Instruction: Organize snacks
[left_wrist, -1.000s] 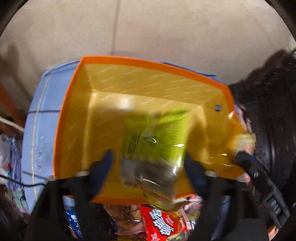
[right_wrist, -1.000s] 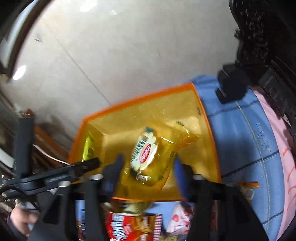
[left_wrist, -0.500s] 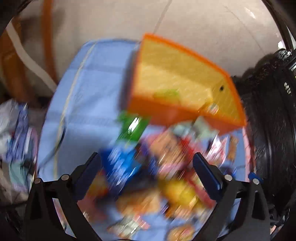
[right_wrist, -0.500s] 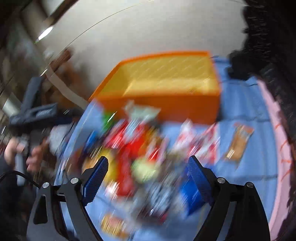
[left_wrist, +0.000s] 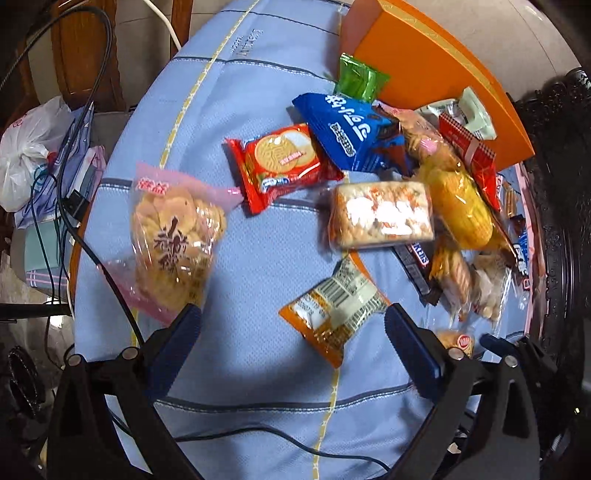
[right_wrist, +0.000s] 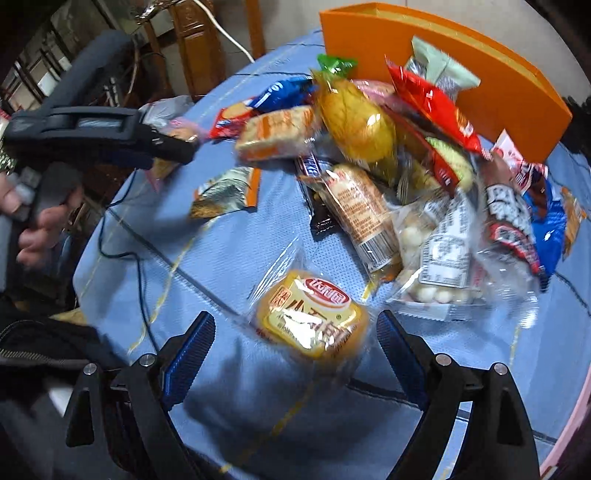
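Both grippers hang over the blue tablecloth with nothing in their grasp. My left gripper has its jaws spread wide, having just been opening, and only the orange snack packet lies on the cloth between the blue fingers, untouched. That packet rests barcode side up, its long axis running diagonally from lower left to upper right in the left view, with one corner aimed toward me.

My right gripper is also spread wide, jaws just opened further, and the yellow cake packet sits on the cloth between the fingers with clear air on each side. Its clear wrapper tail points away from me toward the upper left, so its long axis runs roughly along the line my gripper looks.

Beyond them the snack pile is heaped against the near wall of the orange box, which stands at the far edge of the table. A corn-yellow packet lies with its long axis slanting from upper left to lower right, touching a pale cracker block lying crosswise. A red biscuit packet and a pink-edged bag of twists lie apart on the left side.

In the right view I see a hand holding the left gripper's handle.
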